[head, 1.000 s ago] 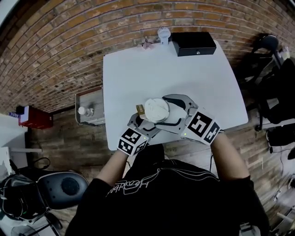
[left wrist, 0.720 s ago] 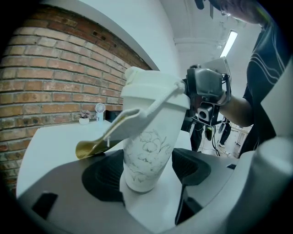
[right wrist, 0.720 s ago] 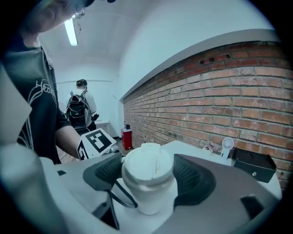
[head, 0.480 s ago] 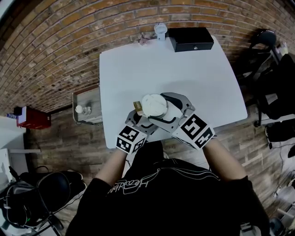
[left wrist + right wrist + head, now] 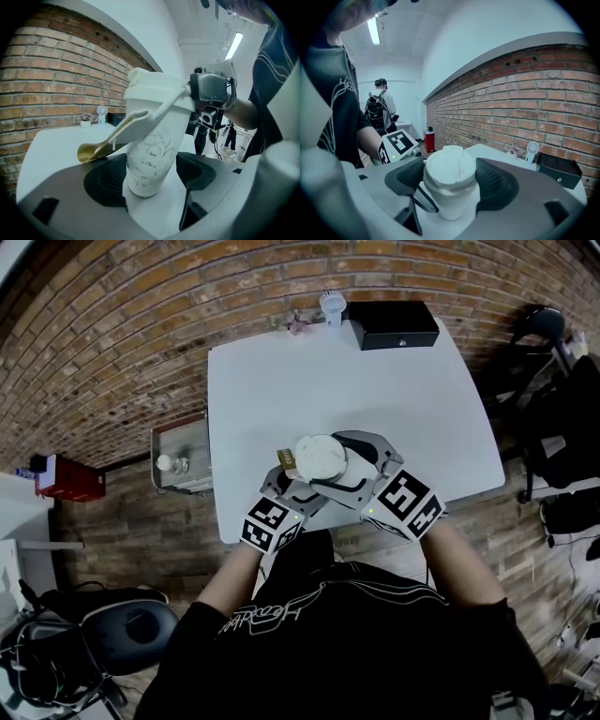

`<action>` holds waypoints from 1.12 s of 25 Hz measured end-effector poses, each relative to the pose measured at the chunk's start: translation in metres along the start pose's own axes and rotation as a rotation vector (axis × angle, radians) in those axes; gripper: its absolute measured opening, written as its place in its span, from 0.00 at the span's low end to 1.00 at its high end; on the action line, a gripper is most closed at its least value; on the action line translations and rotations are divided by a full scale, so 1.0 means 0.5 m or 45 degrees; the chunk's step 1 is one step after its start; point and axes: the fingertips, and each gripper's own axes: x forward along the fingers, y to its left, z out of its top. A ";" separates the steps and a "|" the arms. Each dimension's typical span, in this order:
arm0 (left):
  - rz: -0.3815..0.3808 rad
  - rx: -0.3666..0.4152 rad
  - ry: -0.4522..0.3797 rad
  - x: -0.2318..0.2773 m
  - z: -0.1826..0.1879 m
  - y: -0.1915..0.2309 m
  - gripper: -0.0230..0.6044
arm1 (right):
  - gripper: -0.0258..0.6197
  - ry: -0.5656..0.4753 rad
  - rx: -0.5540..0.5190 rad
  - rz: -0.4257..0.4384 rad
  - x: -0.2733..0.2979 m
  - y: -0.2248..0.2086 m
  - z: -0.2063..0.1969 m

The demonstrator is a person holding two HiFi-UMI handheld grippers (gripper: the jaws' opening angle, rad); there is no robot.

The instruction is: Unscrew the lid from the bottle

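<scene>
A white bottle (image 5: 150, 159) with a faint flower print stands upright near the front edge of the white table (image 5: 375, 390). Its white lid (image 5: 319, 457) is on top, and a strap with a gold end (image 5: 91, 151) hangs from the lid. My left gripper (image 5: 302, 482) is shut on the bottle's body (image 5: 152, 171), pads against both sides. From the right, my right gripper (image 5: 342, 465) is closed around the lid (image 5: 450, 168), its dark pads (image 5: 492, 183) touching both sides.
At the table's far edge sit a black box (image 5: 394, 326), a small white fan (image 5: 333, 306) and a tiny plant (image 5: 298, 326). A low cart (image 5: 178, 465) stands left of the table, a red box (image 5: 70, 479) beyond it. A brick wall runs behind.
Both grippers stay on the bottle at the same spot. The right gripper's marker cube has shifted slightly around the lid; the bottle has not moved on the table.
</scene>
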 end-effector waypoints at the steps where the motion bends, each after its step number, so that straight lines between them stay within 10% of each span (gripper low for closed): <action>1: -0.002 0.000 0.003 0.000 0.000 -0.001 0.59 | 0.57 0.000 0.001 0.015 -0.001 0.000 0.000; 28: -0.028 0.005 0.063 0.000 -0.007 0.000 0.59 | 0.53 0.266 -0.467 0.930 0.000 0.007 -0.009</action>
